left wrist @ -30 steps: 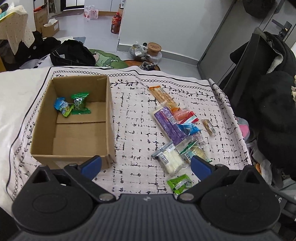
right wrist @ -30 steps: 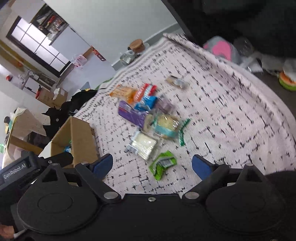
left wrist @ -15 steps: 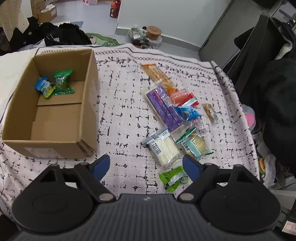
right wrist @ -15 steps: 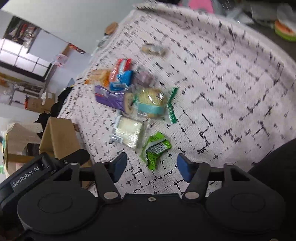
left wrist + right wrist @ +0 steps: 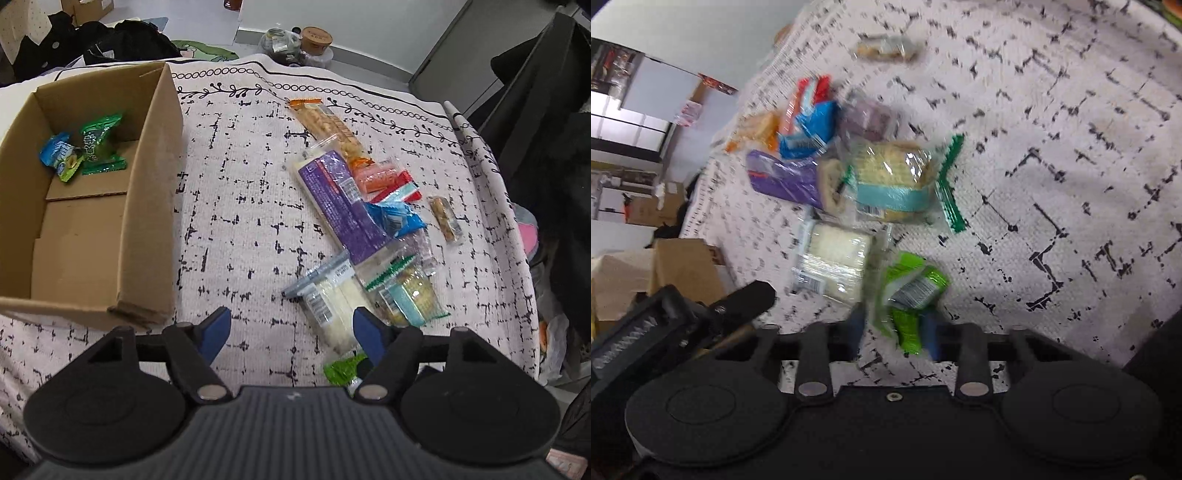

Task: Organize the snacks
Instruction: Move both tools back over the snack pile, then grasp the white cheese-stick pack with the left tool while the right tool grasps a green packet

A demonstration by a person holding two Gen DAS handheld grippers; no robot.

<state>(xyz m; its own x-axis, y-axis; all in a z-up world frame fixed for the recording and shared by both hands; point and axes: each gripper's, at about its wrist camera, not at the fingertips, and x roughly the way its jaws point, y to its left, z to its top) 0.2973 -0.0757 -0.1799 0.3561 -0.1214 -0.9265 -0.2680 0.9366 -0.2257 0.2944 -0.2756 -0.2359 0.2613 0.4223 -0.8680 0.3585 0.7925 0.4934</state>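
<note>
A pile of snack packets (image 5: pixel 369 221) lies on the patterned cloth right of an open cardboard box (image 5: pixel 155 206). Two packets, one green (image 5: pixel 99 144) and one blue (image 5: pixel 59 155), lie in the box's far end. My left gripper (image 5: pixel 291 336) is open and empty, low over the cloth between box and pile. My right gripper (image 5: pixel 894 328) has its fingers closed in around a small green packet (image 5: pixel 908 291) at the pile's near edge; the view is blurred. That packet shows partly in the left wrist view (image 5: pixel 343 369). The box shows at the left of the right wrist view (image 5: pixel 687 266).
The cloth's right edge (image 5: pixel 517 258) drops off beside dark clothing and bags. A white packet (image 5: pixel 834 262) and a teal-banded cracker pack (image 5: pixel 894 181) lie just beyond the green one. Clutter sits on the floor beyond the far edge.
Both grippers moved forward and lower towards the pile. The right gripper's fingers narrowed from wide open and now sit around the small green packet.
</note>
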